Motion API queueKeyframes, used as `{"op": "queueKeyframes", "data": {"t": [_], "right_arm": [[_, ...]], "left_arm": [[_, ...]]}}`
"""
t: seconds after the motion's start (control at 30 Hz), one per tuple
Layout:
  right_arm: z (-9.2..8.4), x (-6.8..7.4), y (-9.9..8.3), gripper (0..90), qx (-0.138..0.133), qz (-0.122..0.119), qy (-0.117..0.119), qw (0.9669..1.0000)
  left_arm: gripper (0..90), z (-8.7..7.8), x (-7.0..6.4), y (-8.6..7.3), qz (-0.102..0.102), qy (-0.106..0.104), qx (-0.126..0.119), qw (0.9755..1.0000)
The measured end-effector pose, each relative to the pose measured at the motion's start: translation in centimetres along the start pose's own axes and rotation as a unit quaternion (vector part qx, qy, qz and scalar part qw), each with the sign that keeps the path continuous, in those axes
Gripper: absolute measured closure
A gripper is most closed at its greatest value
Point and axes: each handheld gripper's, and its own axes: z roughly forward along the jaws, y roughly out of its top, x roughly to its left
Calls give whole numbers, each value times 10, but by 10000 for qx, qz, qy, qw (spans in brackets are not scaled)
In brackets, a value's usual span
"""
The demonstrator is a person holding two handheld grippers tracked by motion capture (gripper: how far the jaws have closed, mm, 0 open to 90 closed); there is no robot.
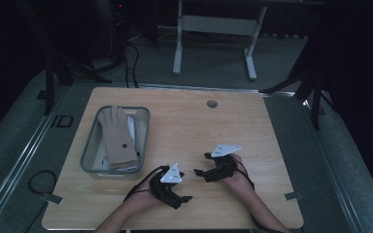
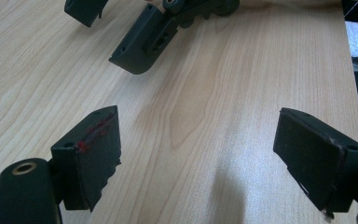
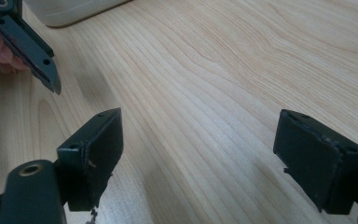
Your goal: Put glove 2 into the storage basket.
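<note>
Beige fabric glove [image 1: 118, 136] lay in grey plastic bin [image 1: 88, 150] near worktop's left edge, long axis front-to-back. Left gripper [image 1: 187, 198] nearer, fingers apart, empty, pointing away from it. Right gripper [image 1: 201, 165] fingers apart, empty, facing bin

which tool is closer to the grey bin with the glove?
Left. The left tool sits just right of the bin's near corner; the right tool is farther right, mid-table. Both open, empty.
</note>
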Motion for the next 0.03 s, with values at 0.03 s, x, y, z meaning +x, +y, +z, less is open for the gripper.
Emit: {"op": "queueKeyframes", "data": {"t": [0.03], "right_arm": [[0,0,0,154,-2,-1,-1,10000]], "left_arm": [[151,0,0,0,4,3,-12,10000]]}}
